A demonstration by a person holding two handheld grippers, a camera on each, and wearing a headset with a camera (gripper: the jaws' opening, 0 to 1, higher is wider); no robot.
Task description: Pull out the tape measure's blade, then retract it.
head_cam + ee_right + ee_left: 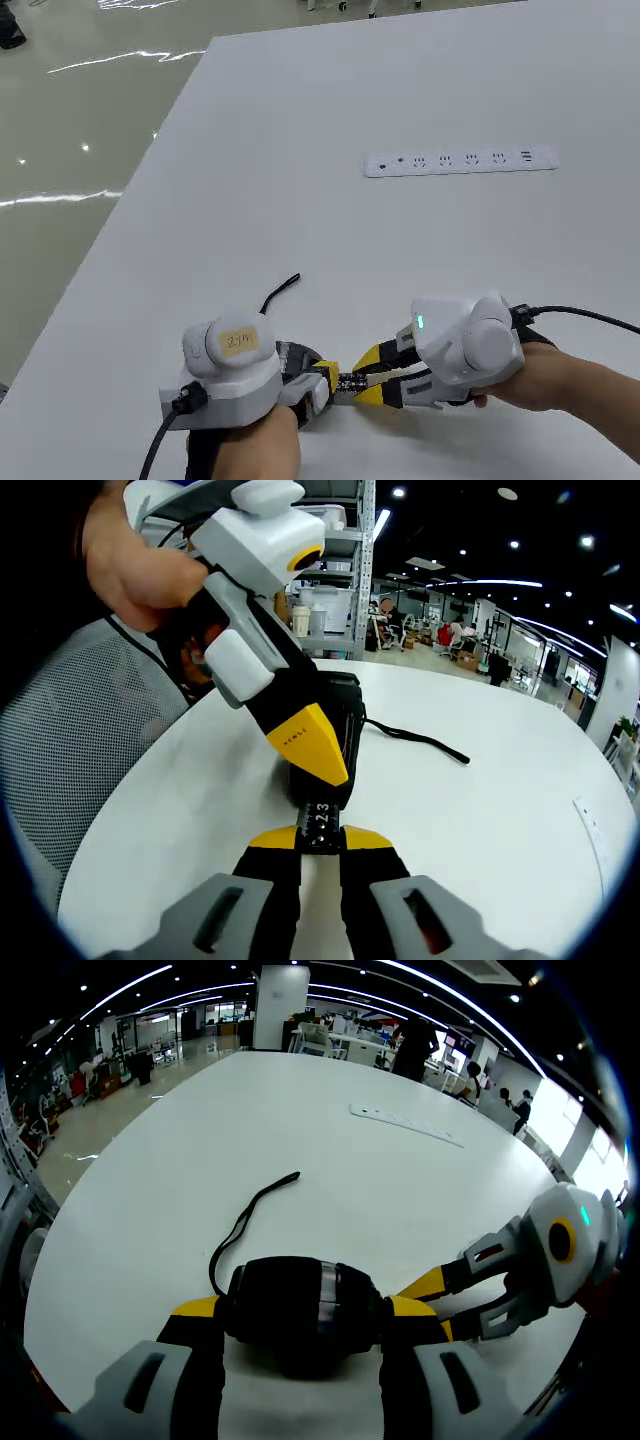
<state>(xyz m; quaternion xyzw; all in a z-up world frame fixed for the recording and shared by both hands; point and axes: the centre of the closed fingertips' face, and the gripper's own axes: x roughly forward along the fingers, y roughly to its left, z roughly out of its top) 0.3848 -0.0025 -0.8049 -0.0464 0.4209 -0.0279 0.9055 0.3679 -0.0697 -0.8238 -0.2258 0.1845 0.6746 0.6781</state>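
Left gripper point(305, 1312) clamped on the round black tape measure case point(300, 1290), right gripper point(322, 840) pinching its numbered blade tip point(322, 818): blade barely drawn, full extension and retraction remain.

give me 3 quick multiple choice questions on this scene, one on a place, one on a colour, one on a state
1. Where does the long white plastic power strip lie?
A) on the white table, beyond both tongs
B) under the tape measure
C) on the floor

2. What colour are the tips of the right tongs?
A) red
B) yellow
C) green

3. What are the left tongs doing?
A) hanging open above the table
B) shut on the round black tape measure case
C) shut on a cable

Answers:
1 A, in the head view it lies further up the table than the tongs.
2 B, yellow tips pinch the numbered blade.
3 B, both jaws press the sides of the case.
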